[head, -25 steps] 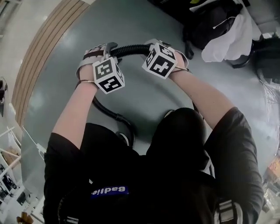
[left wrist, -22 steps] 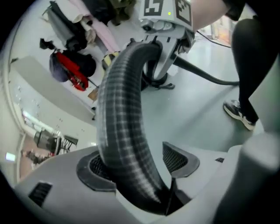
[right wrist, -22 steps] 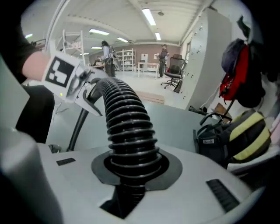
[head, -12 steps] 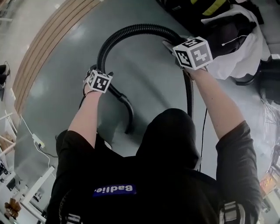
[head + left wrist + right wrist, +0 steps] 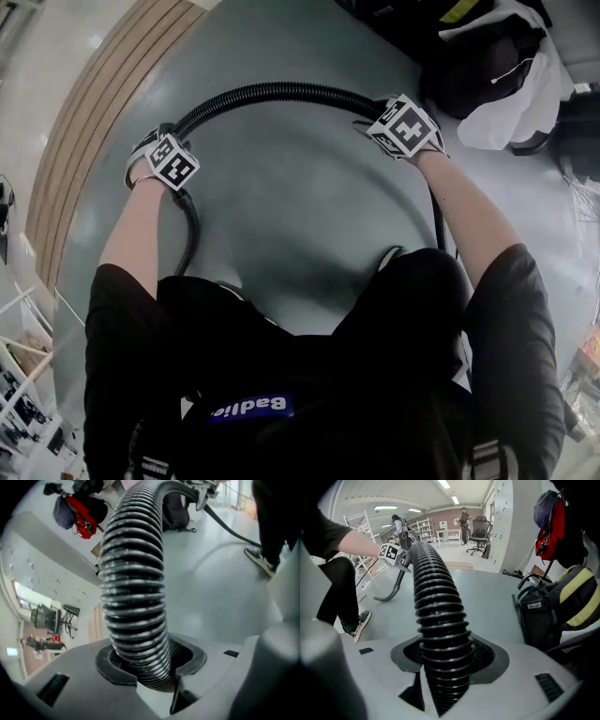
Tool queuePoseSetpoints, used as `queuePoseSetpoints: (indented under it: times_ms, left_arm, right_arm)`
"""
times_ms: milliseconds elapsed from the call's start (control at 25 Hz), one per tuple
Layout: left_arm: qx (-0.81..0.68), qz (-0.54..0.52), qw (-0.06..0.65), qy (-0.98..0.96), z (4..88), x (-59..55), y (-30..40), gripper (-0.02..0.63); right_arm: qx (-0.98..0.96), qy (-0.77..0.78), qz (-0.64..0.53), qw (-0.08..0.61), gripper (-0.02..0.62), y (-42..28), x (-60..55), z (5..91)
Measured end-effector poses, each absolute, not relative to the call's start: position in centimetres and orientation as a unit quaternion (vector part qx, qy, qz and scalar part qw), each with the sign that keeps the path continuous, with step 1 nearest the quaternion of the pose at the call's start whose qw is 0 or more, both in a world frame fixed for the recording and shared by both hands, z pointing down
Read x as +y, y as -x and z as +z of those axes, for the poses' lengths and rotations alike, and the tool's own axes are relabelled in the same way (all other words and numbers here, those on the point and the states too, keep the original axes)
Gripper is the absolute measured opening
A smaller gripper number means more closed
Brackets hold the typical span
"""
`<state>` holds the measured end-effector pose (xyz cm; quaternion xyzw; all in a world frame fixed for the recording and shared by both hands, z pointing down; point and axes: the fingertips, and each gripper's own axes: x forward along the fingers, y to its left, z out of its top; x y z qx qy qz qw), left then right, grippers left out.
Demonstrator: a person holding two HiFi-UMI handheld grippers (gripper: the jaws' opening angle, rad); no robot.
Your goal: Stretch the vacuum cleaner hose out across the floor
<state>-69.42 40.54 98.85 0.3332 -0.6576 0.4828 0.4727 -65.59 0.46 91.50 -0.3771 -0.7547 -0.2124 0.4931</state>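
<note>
We have the black ribbed vacuum cleaner hose arched across the upper middle of the head view, strung between our two grippers above the smooth grey-green floor. From each gripper a further length drops toward the bottom of the frame, alongside our legs.

The left gripper, at the left of the frame, has just been closing its jaws, and in its own view they clasp the hose in their notch. The right gripper has just been opening its jaws. The hose passes between them, but pad shows bare on both sides, so we judge it loosely cradled, not clamped.

That loose side is our main worry. If we pull the hands apart now, the hose may slide through or drop out on the right and spring back into its curve. The lengths beside our feet could snag a shoe. The heap of black bags and white cloth at the upper right could also catch the hose if it swings that way.
</note>
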Motion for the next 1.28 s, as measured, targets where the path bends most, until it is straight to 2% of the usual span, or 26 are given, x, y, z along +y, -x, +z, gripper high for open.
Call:
queuePoseSetpoints:
  times_ms: [80,320,440,600,680,880,1120,1280]
  left_arm:
    - [-0.621,0.540,0.445,-0.352,99.4,43.0,71.6,0.193]
    - [-0.511,0.676,0.376,-0.375,100.2,50.1,75.7,0.195]
    - [-0.484,0.683,0.389,-0.384,101.1,51.9,76.1,0.208]
    - [-0.444,0.688,0.396,-0.416,103.7,52.3,75.8,0.290]
    - [-0.452,0.680,0.389,-0.426,103.7,50.8,76.3,0.291]
    - [-0.556,0.599,0.370,-0.441,100.1,44.0,76.5,0.301]
    - [-0.738,0.379,0.293,-0.475,91.7,28.5,74.0,0.299]
    - [-0.769,0.278,0.232,-0.527,87.4,19.4,70.3,0.299]
  right_arm:
    - [-0.753,0.379,-0.209,0.496,0.242,64.8,2.4,91.8]
    - [-0.774,0.351,-0.181,0.495,0.244,59.6,6.1,88.1]
    - [-0.784,0.315,-0.150,0.514,0.244,55.3,4.4,85.8]
    - [-0.802,0.236,-0.114,0.537,0.244,48.8,1.4,83.0]
    - [-0.806,0.207,-0.109,0.543,0.244,45.9,0.1,81.7]
    - [-0.836,0.188,-0.065,0.511,0.244,43.7,-2.2,81.4]
    - [-0.907,0.167,0.082,0.378,0.243,49.3,-5.8,82.1]
    - [-0.920,0.175,0.112,0.332,0.242,52.3,-7.4,82.4]
